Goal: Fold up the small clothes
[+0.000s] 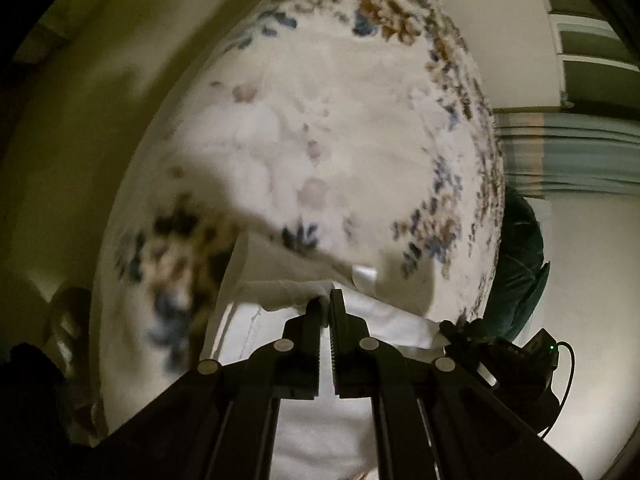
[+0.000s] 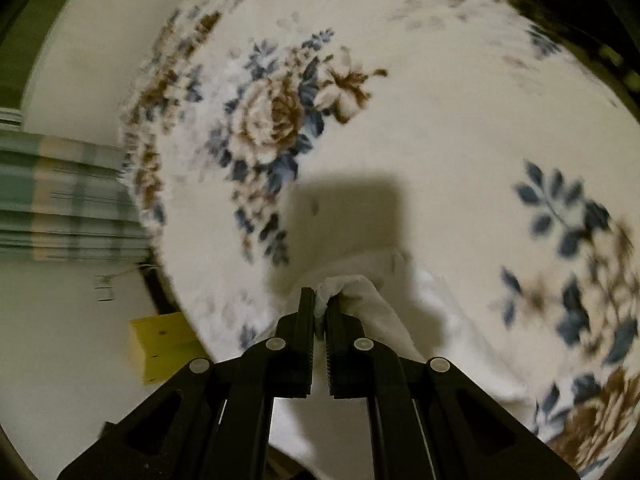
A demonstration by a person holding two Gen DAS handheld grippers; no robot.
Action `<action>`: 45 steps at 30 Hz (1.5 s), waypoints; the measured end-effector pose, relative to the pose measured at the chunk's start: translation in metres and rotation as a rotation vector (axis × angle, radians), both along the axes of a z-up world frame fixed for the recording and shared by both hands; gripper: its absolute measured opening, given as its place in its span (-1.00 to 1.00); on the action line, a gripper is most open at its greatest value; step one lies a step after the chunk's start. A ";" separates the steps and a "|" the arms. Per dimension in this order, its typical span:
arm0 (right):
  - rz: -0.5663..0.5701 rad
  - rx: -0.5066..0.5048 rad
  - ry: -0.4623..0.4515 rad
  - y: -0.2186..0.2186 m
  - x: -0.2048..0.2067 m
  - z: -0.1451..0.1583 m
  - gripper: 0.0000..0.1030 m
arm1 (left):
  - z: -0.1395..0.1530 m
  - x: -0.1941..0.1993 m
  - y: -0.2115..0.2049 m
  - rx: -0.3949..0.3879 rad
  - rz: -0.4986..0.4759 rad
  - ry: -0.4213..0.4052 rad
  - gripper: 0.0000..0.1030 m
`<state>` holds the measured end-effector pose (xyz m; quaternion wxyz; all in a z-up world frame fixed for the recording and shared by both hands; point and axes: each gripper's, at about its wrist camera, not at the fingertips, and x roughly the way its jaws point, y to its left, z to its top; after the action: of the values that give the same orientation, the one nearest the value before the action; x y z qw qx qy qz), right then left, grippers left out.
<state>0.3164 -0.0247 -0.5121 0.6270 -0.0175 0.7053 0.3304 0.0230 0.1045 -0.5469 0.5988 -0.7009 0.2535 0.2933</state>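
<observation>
A small white garment (image 1: 320,360) hangs below my left gripper (image 1: 326,300), which is shut on a bunched edge of its cloth. In the right wrist view the same white garment (image 2: 384,320) trails down and to the right from my right gripper (image 2: 320,300), shut on another pinched fold of it. Both grippers are held above a cream blanket with blue and brown flowers (image 1: 340,120), which fills most of the right wrist view (image 2: 440,140). The picture is blurred by motion. The rest of the garment is hidden behind the black fingers.
The flowered blanket ends at a pale floor (image 1: 80,120) on the left. Striped green and beige cloth (image 2: 72,200) lies off the blanket's left edge, with a yellow box (image 2: 160,344) below it. A dark green cushion (image 1: 520,260) and a black device with a cable (image 1: 532,356) sit at the right.
</observation>
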 end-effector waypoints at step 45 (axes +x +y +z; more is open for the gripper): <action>-0.218 -0.009 0.074 -0.170 -0.060 -0.017 0.58 | 0.061 0.101 -0.007 0.280 -0.777 0.234 0.75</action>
<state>0.2565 -0.1948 -0.5291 0.6328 0.0688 0.7270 0.2576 0.1243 0.0974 -0.4860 0.7214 -0.4271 0.5226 0.1551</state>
